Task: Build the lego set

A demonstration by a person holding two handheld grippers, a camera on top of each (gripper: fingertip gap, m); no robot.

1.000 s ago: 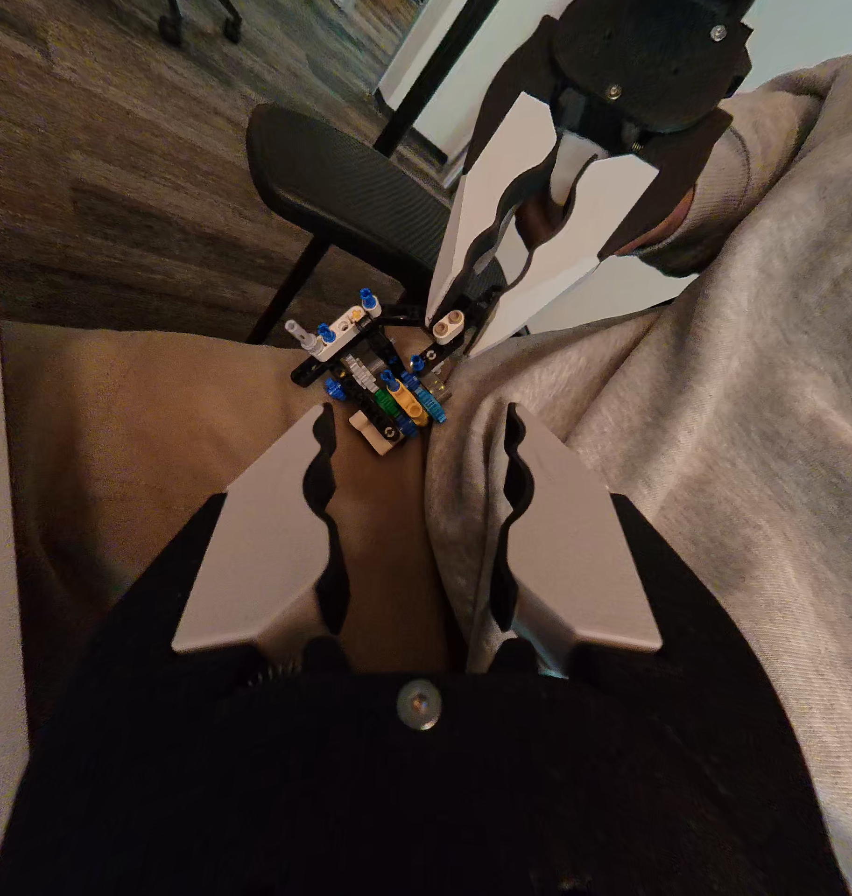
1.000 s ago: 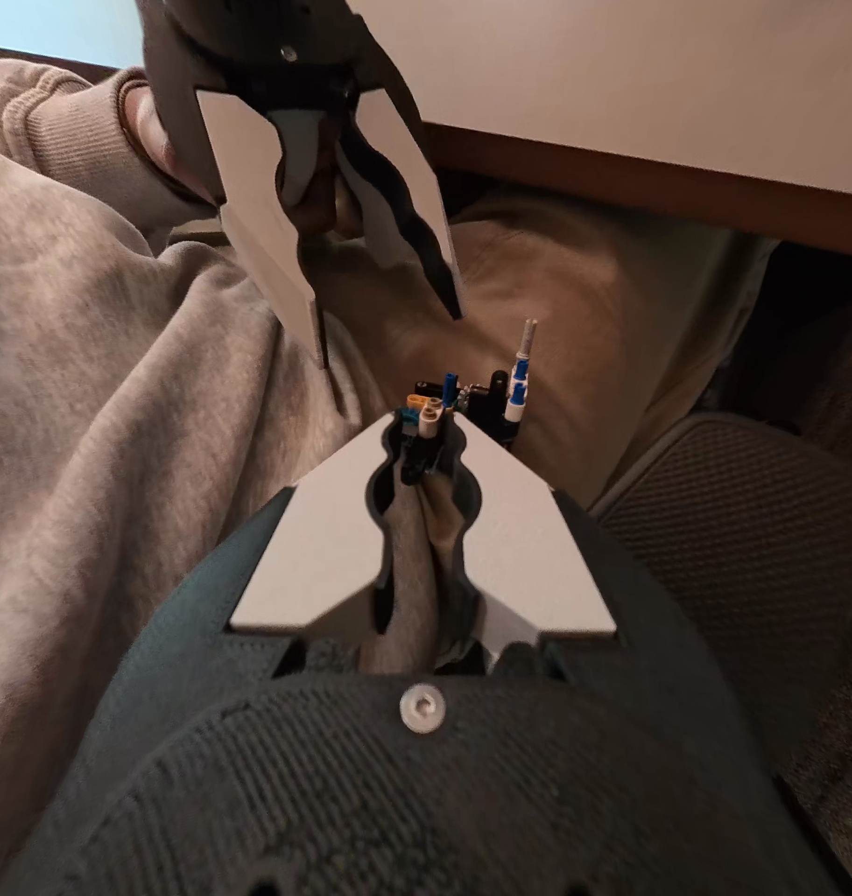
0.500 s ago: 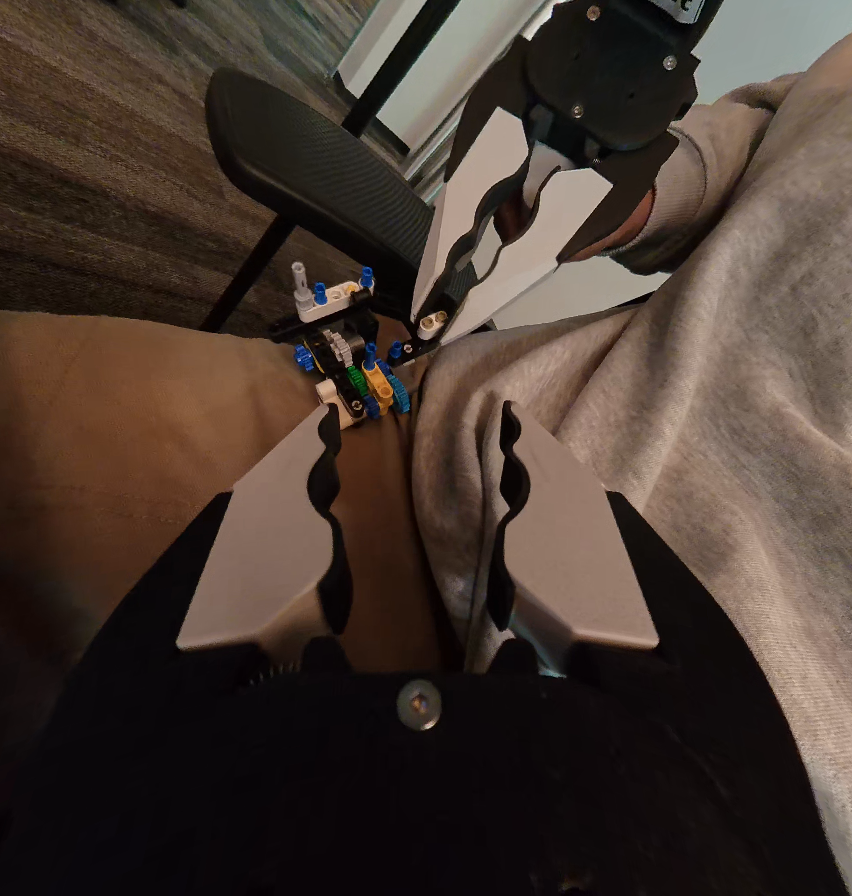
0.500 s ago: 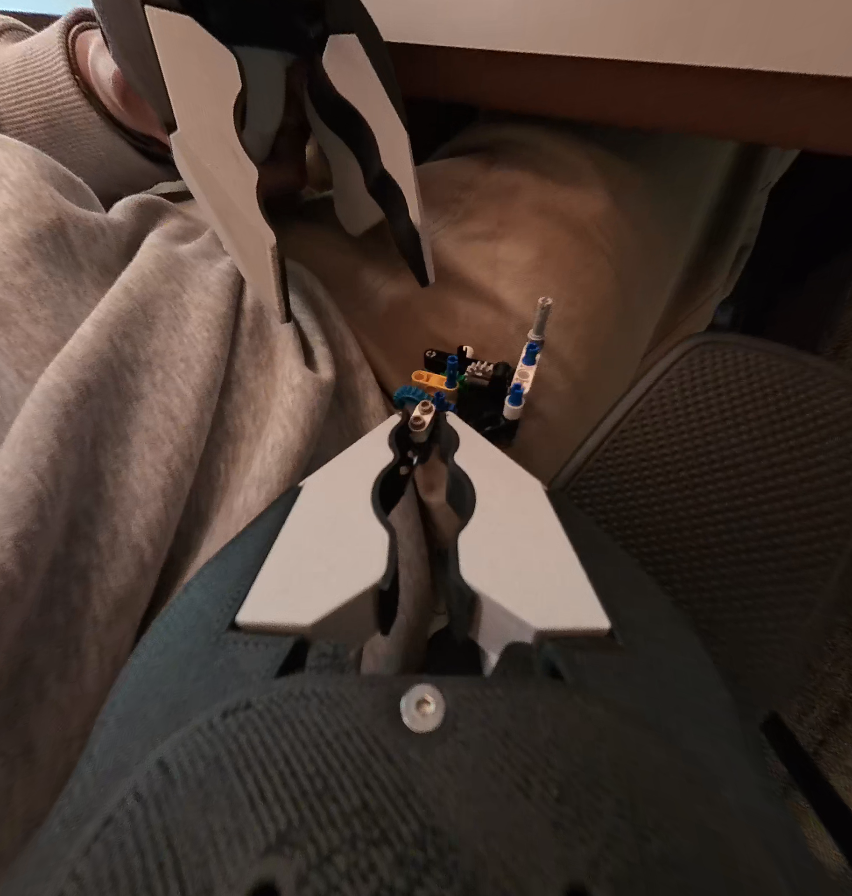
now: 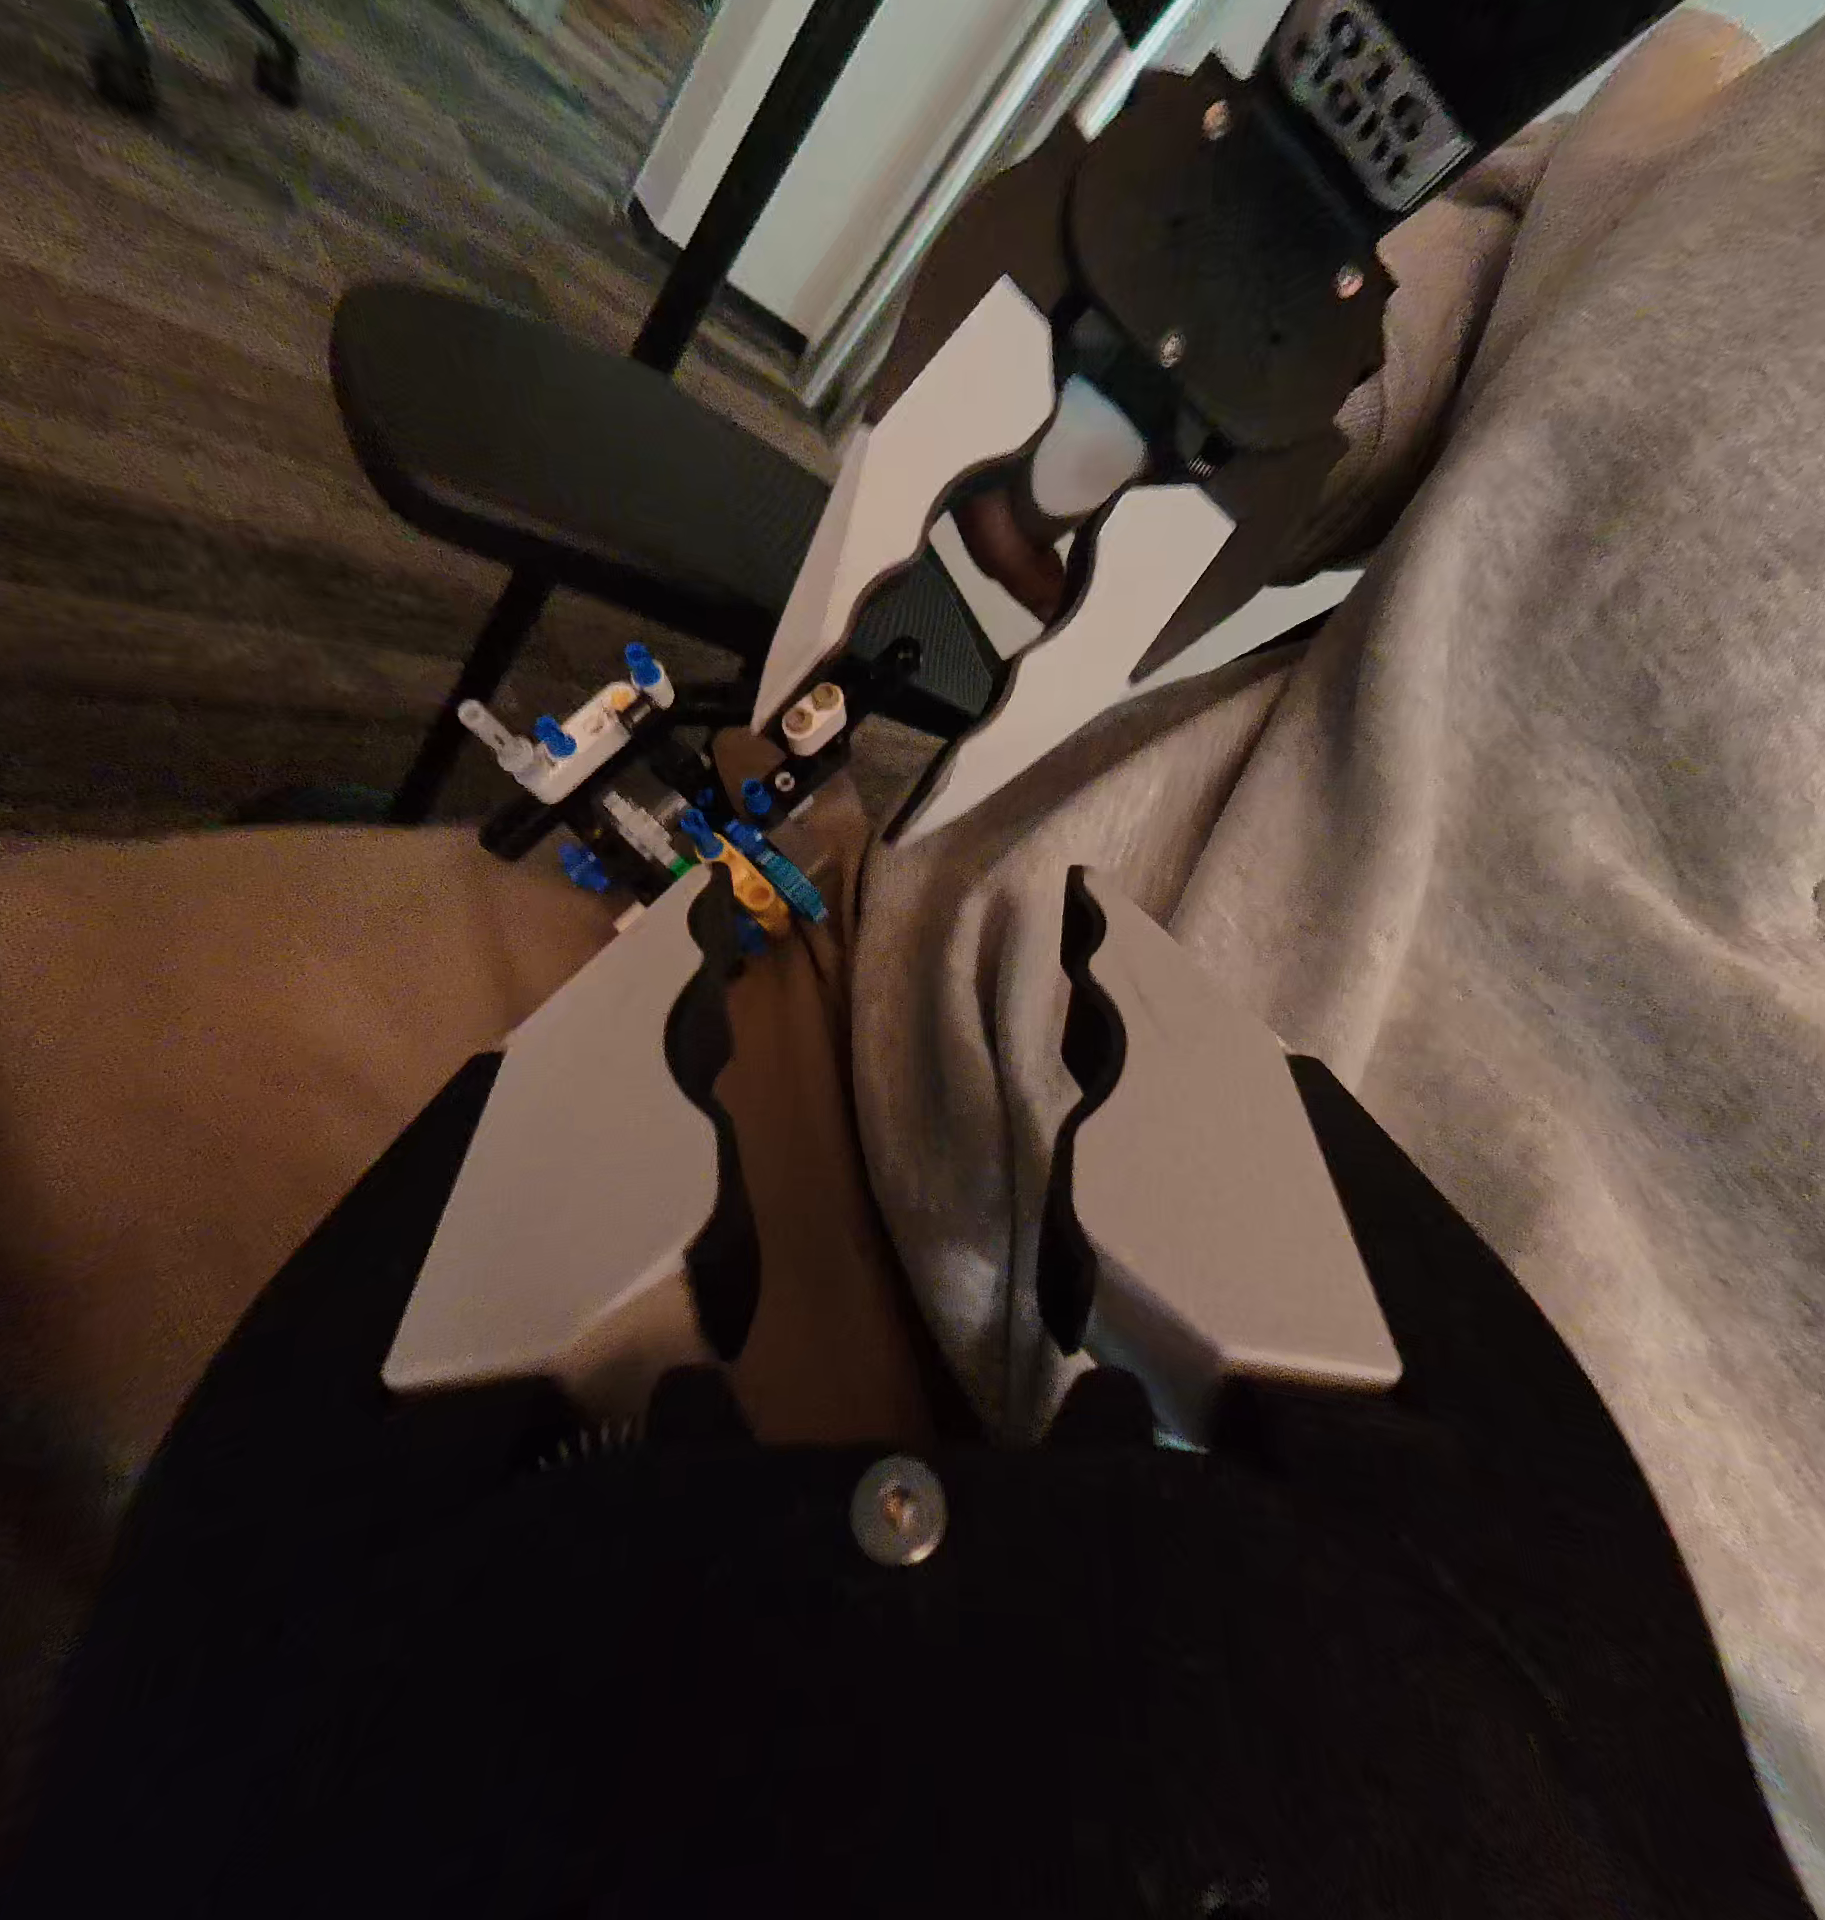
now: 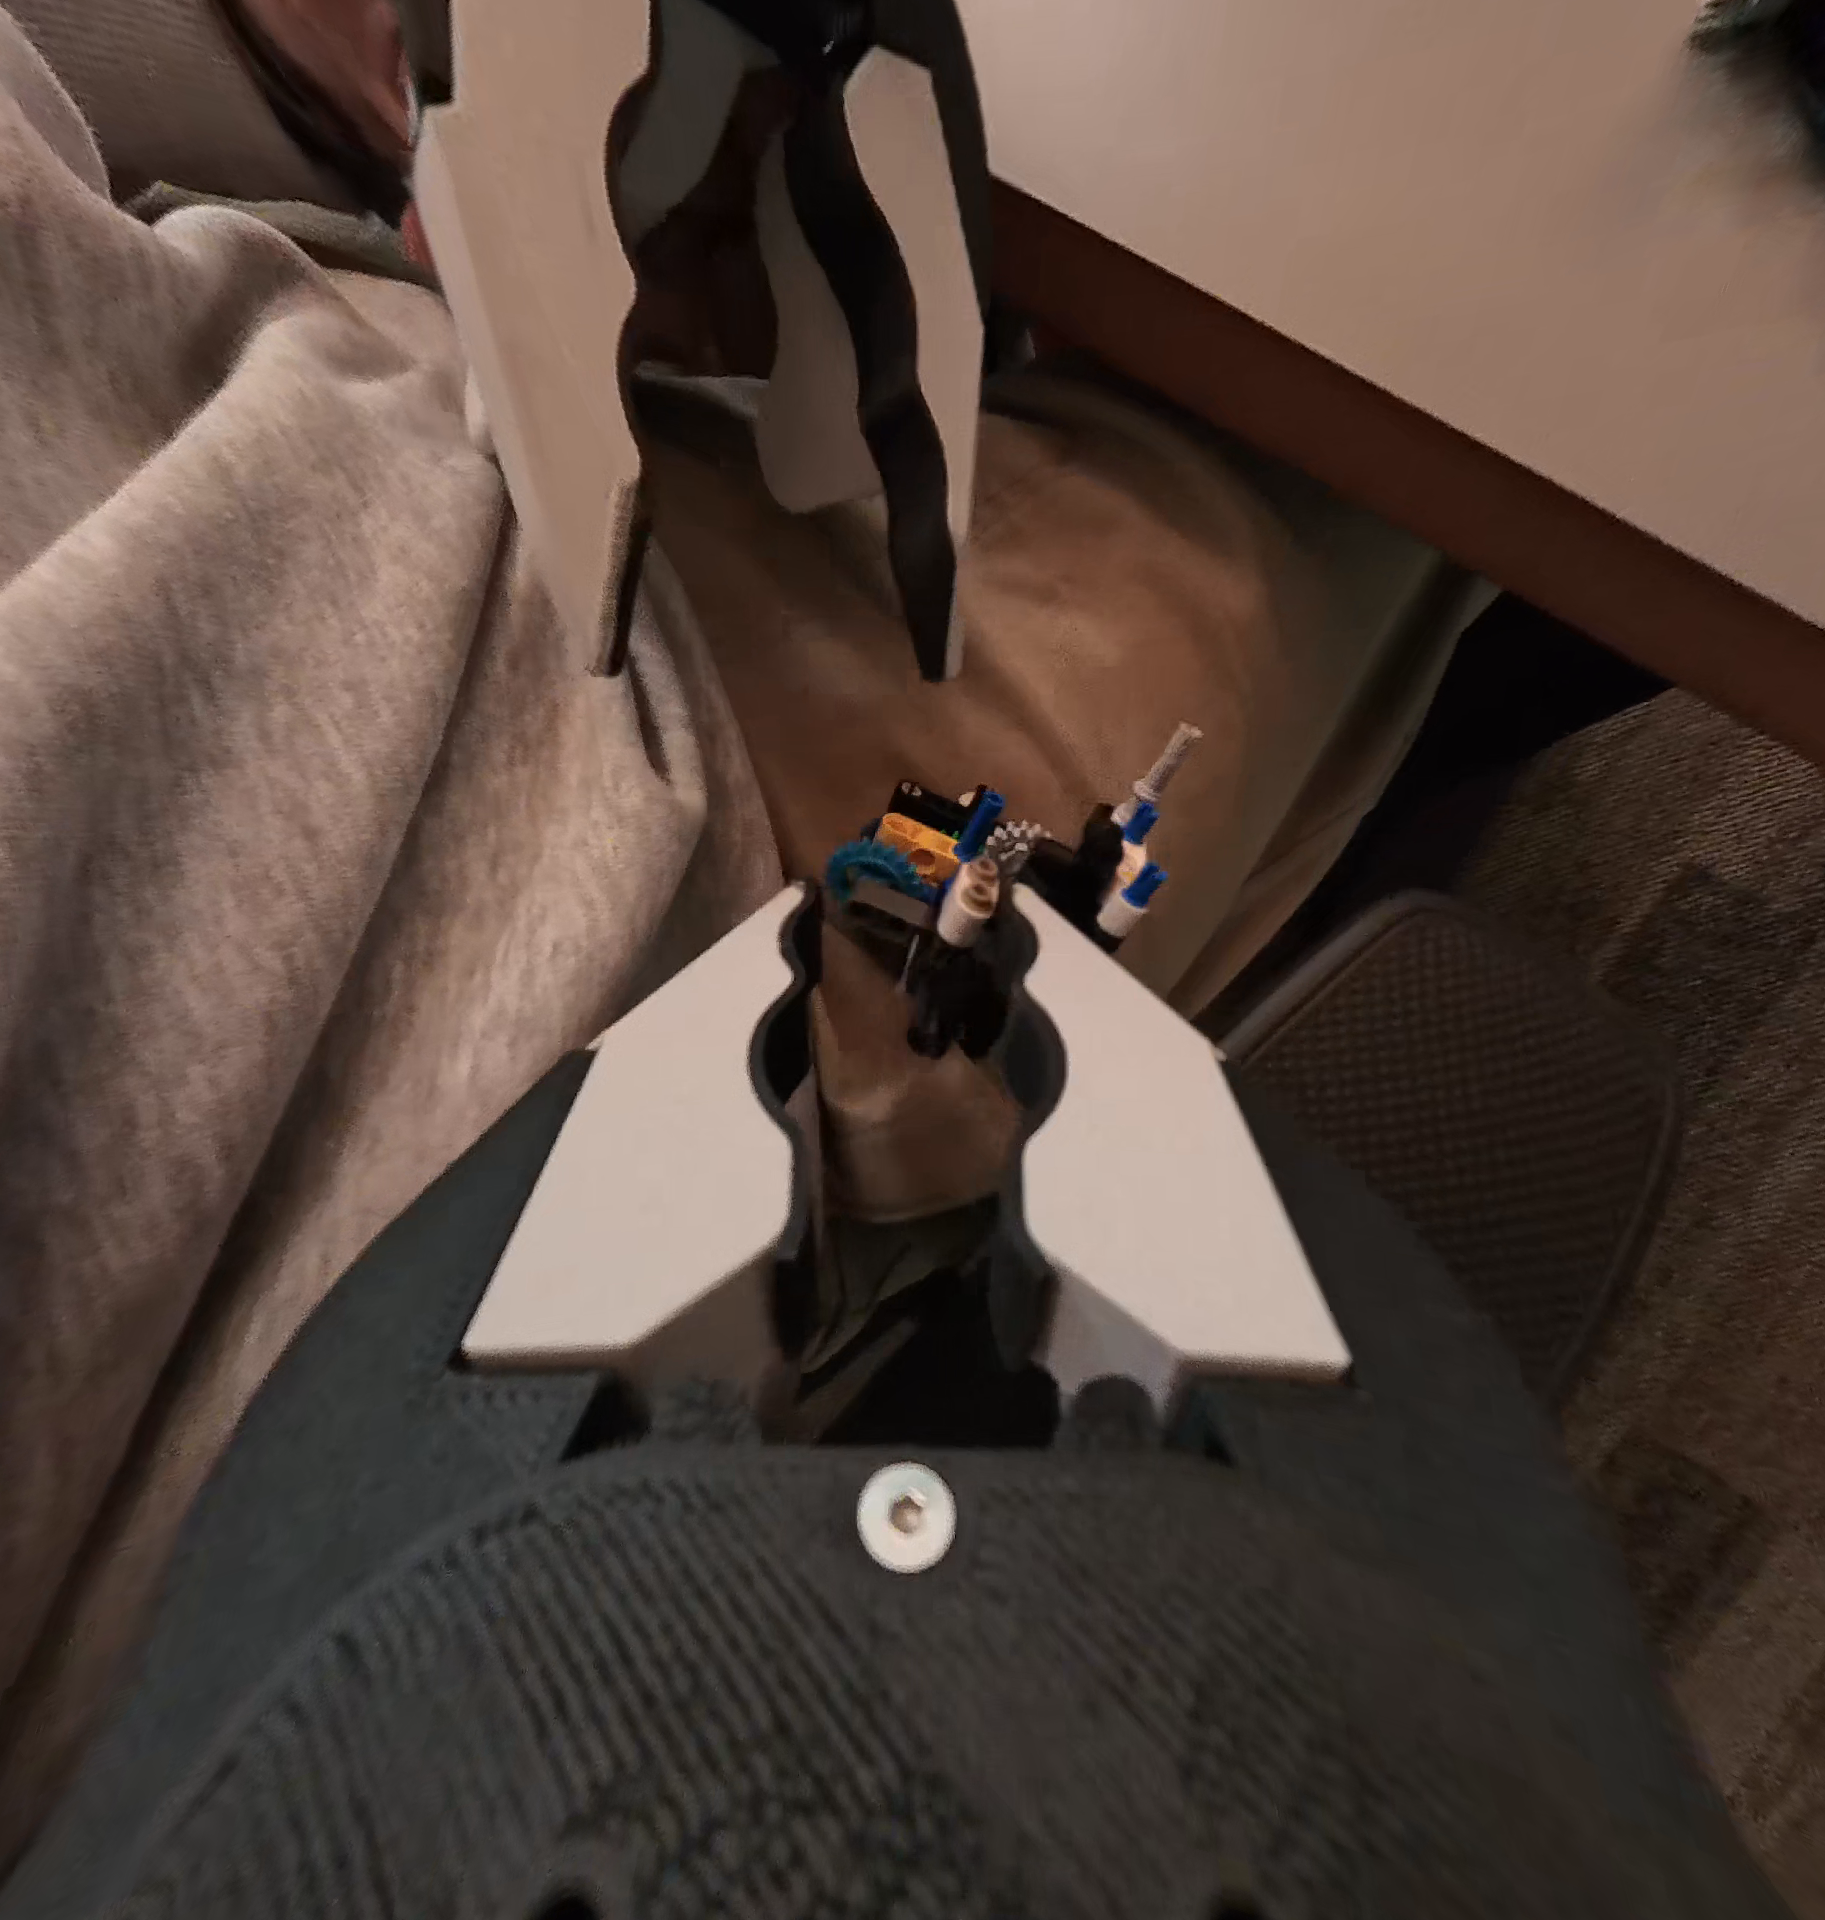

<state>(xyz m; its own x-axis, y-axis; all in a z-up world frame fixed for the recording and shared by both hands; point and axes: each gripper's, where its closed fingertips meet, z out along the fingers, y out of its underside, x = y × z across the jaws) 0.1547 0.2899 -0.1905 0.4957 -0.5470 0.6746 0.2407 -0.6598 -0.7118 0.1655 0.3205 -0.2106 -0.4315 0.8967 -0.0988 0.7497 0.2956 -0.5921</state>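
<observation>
Showing only rightward: white desk edge [image 6: 1407,343]

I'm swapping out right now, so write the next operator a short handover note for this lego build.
Left gripper: open, empty, fingertips just short of the model.
Right gripper: shut on the black beam with a tan connector at one end of the small multicoloured lego assembly.
The assembly rests on the person's tan trouser leg, beside the grey sweatshirt.
Done: gears, blue pins and a white beam are fitted.
Left: the rest of the build; no loose pieces clearly in view.

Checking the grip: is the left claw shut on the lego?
No, the left claw is open and empty, near the lego.
</observation>
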